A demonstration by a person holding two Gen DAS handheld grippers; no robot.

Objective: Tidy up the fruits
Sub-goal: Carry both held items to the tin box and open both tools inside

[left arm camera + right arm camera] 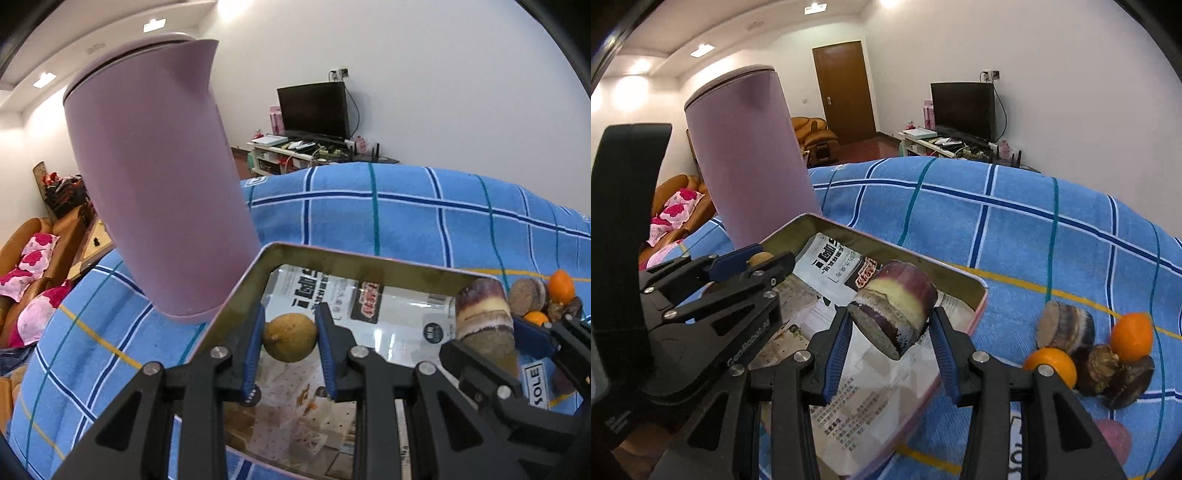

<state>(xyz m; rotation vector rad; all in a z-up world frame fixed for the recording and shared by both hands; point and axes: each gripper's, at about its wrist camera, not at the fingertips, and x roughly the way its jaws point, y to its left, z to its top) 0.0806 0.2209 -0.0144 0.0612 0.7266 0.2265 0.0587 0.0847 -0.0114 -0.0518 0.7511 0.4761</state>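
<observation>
I am seeing the tray (354, 260) sitting on the cloth-covered counter (424, 218), with printed sheets (849, 384) lying in it. The kettle (162, 184) is standing just left of the tray, at its far-left corner. My left gripper (290, 345) is hovering over the tray's left part, with a round fruit (290, 338) sitting between its jaws. My right gripper (890, 338) is hanging over the tray's right part, with a cane piece (892, 314) lying between its jaws. To the right of the tray, a heap of oranges (1132, 336) and other cane chunks (1065, 328) is lying on the cloth. Behind the counter, a TV (314, 109) is standing against the wall.
</observation>
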